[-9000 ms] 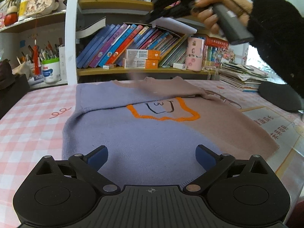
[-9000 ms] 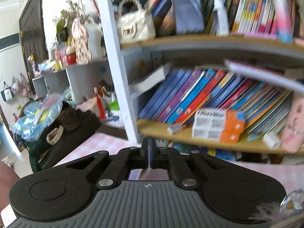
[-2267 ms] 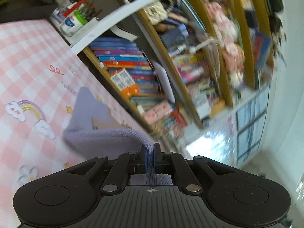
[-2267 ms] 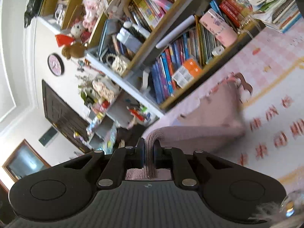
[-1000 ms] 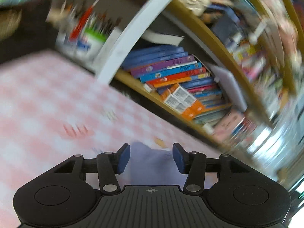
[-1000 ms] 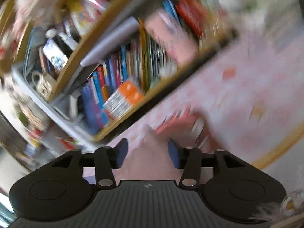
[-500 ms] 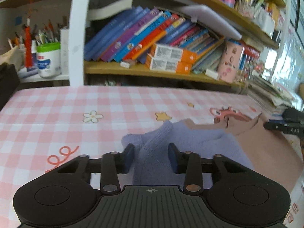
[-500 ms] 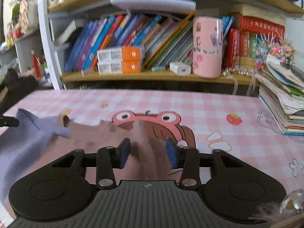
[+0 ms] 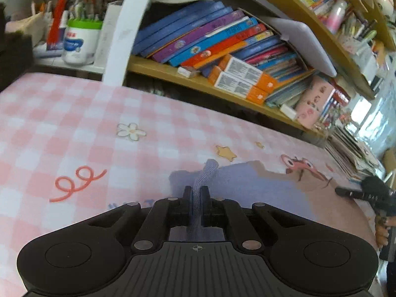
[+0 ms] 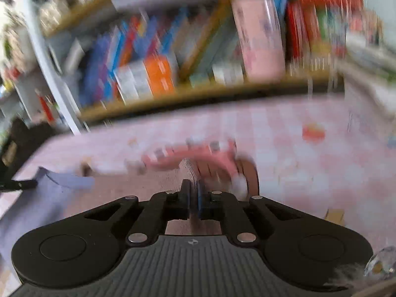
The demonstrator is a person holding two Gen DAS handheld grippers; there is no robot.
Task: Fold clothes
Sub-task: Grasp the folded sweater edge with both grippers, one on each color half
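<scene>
The sweater [image 9: 247, 180] is spread on the pink checked tablecloth [image 9: 74, 123]. A lilac fold is pinched in the just-closed left gripper [image 9: 196, 206]; a pink fold is clamped in the just-closed right gripper [image 10: 193, 201].

The sweater [image 9: 247, 185] is knit, lavender on one half and dusty pink on the other. It lies flat on the desk [image 9: 74, 128], with a ridge of fabric pinched up at each far corner.
</scene>
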